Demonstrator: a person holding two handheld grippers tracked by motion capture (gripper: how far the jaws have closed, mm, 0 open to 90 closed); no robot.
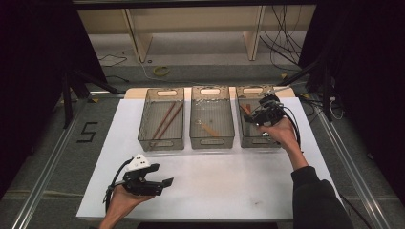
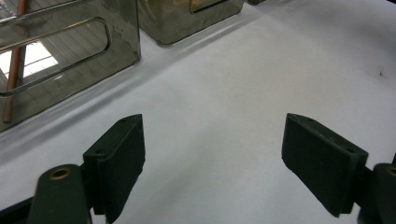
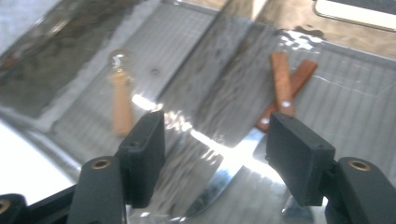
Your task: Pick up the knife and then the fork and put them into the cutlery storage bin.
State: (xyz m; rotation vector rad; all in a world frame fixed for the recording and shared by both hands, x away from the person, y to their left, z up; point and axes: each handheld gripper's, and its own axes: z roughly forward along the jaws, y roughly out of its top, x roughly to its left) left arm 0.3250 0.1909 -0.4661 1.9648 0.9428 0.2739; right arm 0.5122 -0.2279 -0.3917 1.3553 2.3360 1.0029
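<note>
Presently, three clear bins are ranged side by side at the far edge of a white table (image 1: 210,186). The left bin (image 1: 161,119) holds long brown chopsticks (image 1: 165,120); the middle bin (image 1: 212,117) holds a pale wooden-handled utensil (image 1: 208,129); the right bin (image 1: 253,125) holds two knives with reddish-brown riveted handles (image 3: 283,88), crossed one over the other, their bright blades (image 3: 233,172) running toward the camera in the right gripper view. The right gripper (image 1: 262,113) is held over the right bin, jaws spread, nothing between them; in its own view the knives are seen below and between the jaws through the bin's glare. Whether the jaws have cleared the rim cannot be told. The left gripper (image 1: 162,185) is held low over bare table near the person's side, well apart from the bins, jaws spread wide and empty. The step in hand is judged to be a sorting of cutlery by kind, with the right gripper either poised over the knives for a pick or just parted from one. If a pick is meant, a descent into the bin and a closure across one handle, not both, would be called for; the crossed handles and the slick blades are judged the chief hazard.
</note>
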